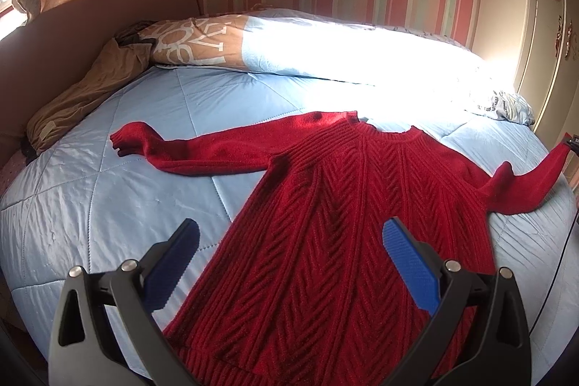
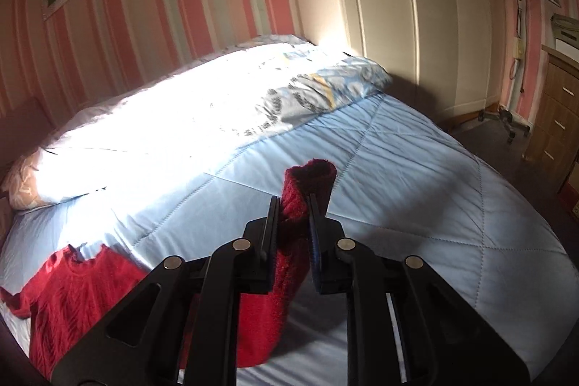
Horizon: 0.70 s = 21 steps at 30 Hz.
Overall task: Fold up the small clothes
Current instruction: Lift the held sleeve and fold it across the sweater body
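Note:
A red knitted sweater (image 1: 343, 216) lies flat, front up, on the light blue quilted bed (image 1: 108, 205), its left sleeve (image 1: 188, 151) spread out to the left. My left gripper (image 1: 293, 237) is open and empty, hovering over the sweater's lower body. My right gripper (image 2: 294, 205) is shut on the cuff of the right sleeve (image 2: 307, 183) and holds it lifted above the quilt; that sleeve (image 1: 528, 179) rises toward the right edge in the left wrist view. The sweater's body (image 2: 72, 295) shows at lower left in the right wrist view.
A folded duvet and pillows (image 1: 289, 42) lie along the far side of the bed by the striped wall. A brown garment (image 1: 90, 85) lies at the bed's left. A wardrobe (image 2: 416, 6), wooden drawers (image 2: 553, 111) and a wheeled stand (image 2: 506, 122) stand to the right.

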Tool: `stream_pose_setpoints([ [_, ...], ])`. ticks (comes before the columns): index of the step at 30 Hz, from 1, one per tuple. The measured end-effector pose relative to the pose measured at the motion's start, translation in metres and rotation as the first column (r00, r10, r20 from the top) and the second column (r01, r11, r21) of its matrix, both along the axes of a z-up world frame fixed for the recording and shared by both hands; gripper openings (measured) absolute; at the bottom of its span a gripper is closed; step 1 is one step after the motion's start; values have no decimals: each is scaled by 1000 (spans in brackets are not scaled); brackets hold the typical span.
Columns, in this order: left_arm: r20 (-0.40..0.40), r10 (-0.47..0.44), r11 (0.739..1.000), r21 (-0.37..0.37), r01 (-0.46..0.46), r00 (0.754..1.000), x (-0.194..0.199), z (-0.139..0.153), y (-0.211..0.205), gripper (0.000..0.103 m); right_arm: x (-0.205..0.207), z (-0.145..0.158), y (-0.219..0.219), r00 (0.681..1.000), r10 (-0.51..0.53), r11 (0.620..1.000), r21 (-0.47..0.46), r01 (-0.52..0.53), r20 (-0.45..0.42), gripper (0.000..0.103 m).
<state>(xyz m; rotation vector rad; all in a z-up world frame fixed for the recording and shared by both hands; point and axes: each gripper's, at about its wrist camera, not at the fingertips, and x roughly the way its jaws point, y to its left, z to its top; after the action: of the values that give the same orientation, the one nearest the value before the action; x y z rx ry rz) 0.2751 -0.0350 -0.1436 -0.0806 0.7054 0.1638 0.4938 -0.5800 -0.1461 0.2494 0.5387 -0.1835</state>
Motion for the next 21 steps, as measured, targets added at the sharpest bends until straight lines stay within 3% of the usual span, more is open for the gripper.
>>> stream_pose_setpoints([
  [6, 26, 26, 1000, -16, -25, 999, -13, 14, 31, 102, -18, 67, 117, 971, 194, 981, -28, -192, 136, 15],
  [10, 37, 60, 998, -37, -59, 998, -22, 22, 58, 102, -9, 81, 194, 943, 300, 954, -17, -301, 147, 15],
  [15, 34, 92, 994, -56, -90, 995, -32, 25, 89, 102, 5, 63, 290, 900, 424, 906, -62, -420, 99, 15],
  [21, 30, 118, 991, -65, -116, 993, -39, 23, 119, 102, 35, 5, 376, 859, 511, 852, -115, -511, -32, 15],
])
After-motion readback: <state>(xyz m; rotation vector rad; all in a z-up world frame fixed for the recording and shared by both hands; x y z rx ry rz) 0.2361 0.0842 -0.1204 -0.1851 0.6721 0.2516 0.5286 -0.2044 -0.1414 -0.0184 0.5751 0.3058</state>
